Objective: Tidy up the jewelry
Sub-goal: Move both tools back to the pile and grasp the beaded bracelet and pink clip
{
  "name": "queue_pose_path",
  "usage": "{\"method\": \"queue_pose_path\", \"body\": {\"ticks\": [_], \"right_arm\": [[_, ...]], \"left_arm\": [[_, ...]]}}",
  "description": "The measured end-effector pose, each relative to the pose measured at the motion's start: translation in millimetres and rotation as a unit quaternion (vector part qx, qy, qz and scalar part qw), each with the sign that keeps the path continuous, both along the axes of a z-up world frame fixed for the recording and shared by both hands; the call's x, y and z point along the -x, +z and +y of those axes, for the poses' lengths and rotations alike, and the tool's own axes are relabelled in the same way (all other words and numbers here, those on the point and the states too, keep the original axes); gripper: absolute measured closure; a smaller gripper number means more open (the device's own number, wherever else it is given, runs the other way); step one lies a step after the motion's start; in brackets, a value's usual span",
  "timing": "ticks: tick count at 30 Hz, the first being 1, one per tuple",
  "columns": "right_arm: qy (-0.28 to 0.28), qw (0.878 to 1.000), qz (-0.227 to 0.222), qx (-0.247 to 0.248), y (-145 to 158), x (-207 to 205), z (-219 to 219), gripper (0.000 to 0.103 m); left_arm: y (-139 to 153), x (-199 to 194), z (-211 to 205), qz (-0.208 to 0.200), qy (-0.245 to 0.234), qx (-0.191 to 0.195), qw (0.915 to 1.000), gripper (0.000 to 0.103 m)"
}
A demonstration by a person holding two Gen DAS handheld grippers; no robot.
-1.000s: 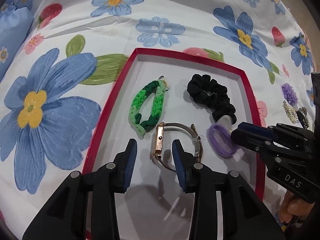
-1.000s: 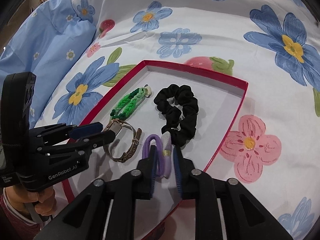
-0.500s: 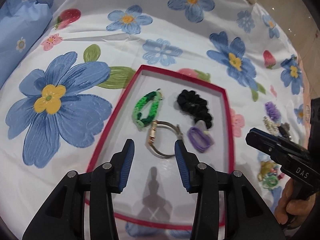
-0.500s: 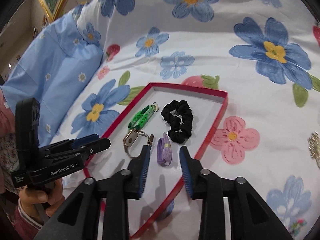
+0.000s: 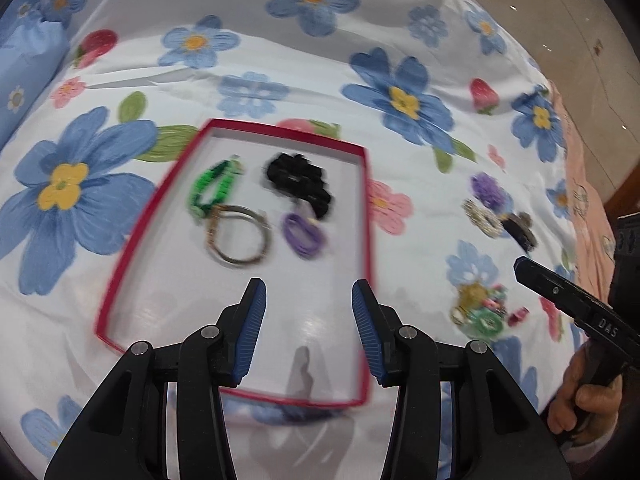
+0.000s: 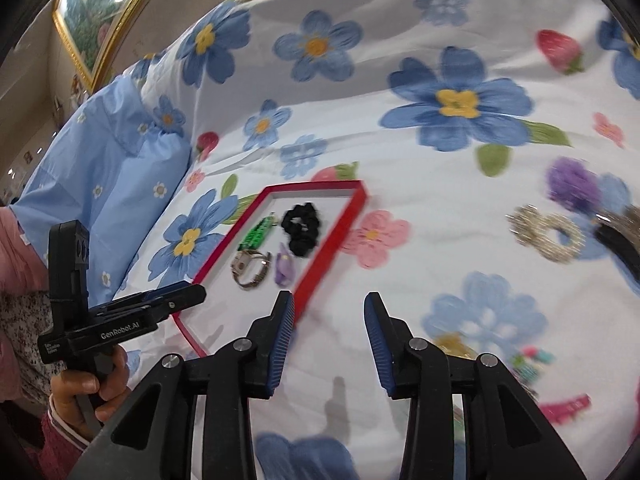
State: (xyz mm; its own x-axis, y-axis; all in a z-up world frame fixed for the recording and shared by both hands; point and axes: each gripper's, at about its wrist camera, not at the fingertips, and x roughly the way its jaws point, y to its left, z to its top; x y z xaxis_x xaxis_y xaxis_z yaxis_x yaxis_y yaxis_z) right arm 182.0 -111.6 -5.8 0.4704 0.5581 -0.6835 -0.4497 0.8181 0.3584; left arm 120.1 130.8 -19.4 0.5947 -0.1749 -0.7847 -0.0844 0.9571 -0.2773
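Note:
A red-rimmed tray (image 5: 120, 264) (image 6: 336, 236) lies on the flowered bedspread. In it lie a green braided bracelet (image 5: 212, 190) (image 6: 256, 232), a black scrunchie (image 5: 298, 180) (image 6: 302, 230), a gold watch (image 5: 236, 236) (image 6: 250, 268) and a purple hair tie (image 5: 304, 234) (image 6: 284, 266). My left gripper (image 5: 308, 300) hangs above the tray's near half, jaws opening, nothing between them. My right gripper (image 6: 328, 304) is right of the tray over bare cloth, jaws opening and empty. Loose pieces lie to the right: a pearl ring-shaped piece (image 6: 546, 236) (image 5: 482, 216), a purple pompom (image 6: 574, 184) (image 5: 486, 188) and a bead pile (image 5: 482, 308).
A blue pillow (image 6: 104, 160) lies at the left, a framed picture (image 6: 96, 20) stands behind it. A dark clip (image 5: 520, 228) lies beside the pearl piece, a pink clip (image 6: 564, 406) near the right gripper. Hands grip both handles (image 6: 80, 392) (image 5: 580, 404).
Both grippers pulled back and up from the tray and opened wider. The right one let go of the purple hair tie, which now lies in the tray, and swung right.

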Motion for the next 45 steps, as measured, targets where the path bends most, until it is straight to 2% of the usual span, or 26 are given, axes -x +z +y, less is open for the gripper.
{"method": "queue_pose_path", "body": {"ticks": [9, 20, 24, 29, 37, 39, 43, 44, 45], "right_arm": [[-0.07, 0.998, 0.005, -0.006, -7, 29, -79, 0.063], [-0.128, 0.991, 0.024, 0.002, -27, 54, -144, 0.062], [-0.136, 0.99, 0.038, 0.002, -37, 58, -155, 0.061], [-0.142, 0.989, 0.047, 0.002, -46, 57, -159, 0.058], [-0.144, 0.988, 0.063, -0.003, -58, 48, -162, 0.057], [-0.149, 0.987, 0.066, -0.004, -60, 47, -165, 0.057], [-0.156, 0.985, 0.069, -0.006, -62, 41, -168, 0.057], [-0.156, 0.985, 0.071, -0.004, -64, 39, -167, 0.057], [-0.156, 0.985, 0.072, -0.002, -65, 37, -167, 0.057]], "left_arm": [[1, 5, -54, 0.004, -0.057, 0.001, 0.9984, 0.058], [-7, 0, -121, 0.02, -0.14, -0.004, 0.9899, 0.058], [-15, -2, -135, 0.032, -0.157, -0.004, 0.9871, 0.058], [-20, -9, -147, 0.043, -0.163, 0.018, 0.9856, 0.058], [-26, -31, -173, 0.048, -0.167, 0.043, 0.9838, 0.045], [-30, -37, -178, 0.053, -0.167, 0.045, 0.9836, 0.044], [-44, -48, -191, 0.061, -0.168, 0.035, 0.9832, 0.045], [-46, -48, -191, 0.061, -0.17, 0.037, 0.9828, 0.047], [-49, -49, -194, 0.06, -0.175, 0.037, 0.9821, 0.057]]}}
